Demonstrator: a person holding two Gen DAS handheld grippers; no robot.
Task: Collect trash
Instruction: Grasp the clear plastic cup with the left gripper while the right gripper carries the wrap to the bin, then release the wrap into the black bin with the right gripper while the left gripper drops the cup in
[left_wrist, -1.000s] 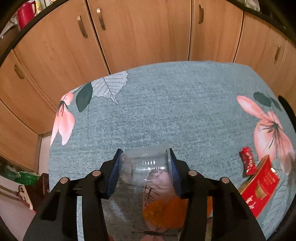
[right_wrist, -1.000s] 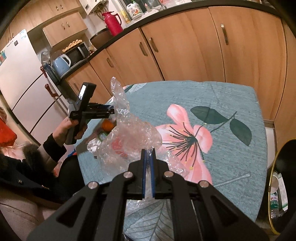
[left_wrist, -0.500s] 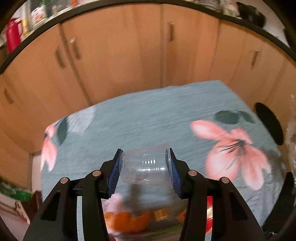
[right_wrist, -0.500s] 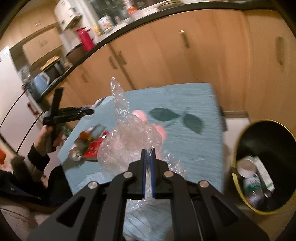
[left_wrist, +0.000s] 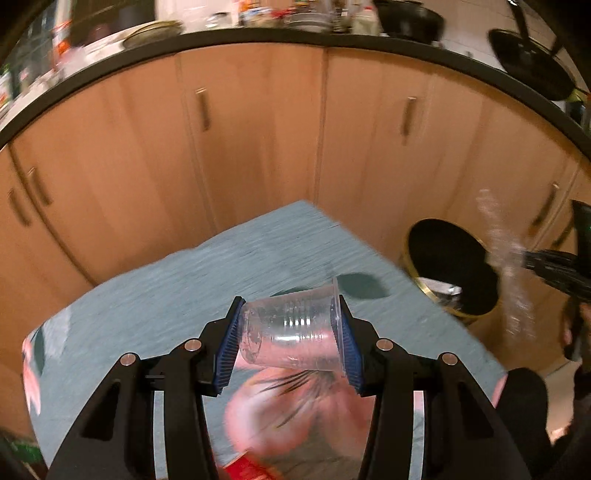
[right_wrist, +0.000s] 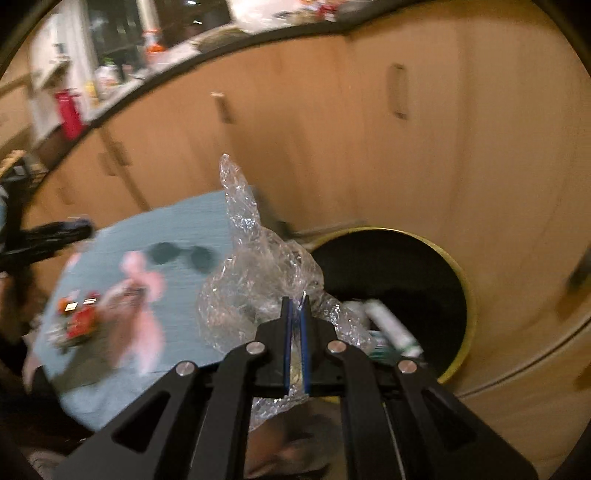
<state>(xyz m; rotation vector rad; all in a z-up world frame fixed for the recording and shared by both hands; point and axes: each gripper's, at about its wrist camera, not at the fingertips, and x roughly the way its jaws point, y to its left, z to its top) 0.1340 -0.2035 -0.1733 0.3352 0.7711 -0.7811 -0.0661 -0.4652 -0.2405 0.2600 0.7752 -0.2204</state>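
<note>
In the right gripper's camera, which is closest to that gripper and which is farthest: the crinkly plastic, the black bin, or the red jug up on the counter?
1. Plastic: pinched in the right gripper.
2. Bin: on the floor just ahead, to the right.
3. Red jug: far off, upper left on the counter.

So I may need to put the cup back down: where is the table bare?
Bare cloth runs from the table's far corner by the cabinets to the dark leaves. Red packaging crowds the near edge.
</note>
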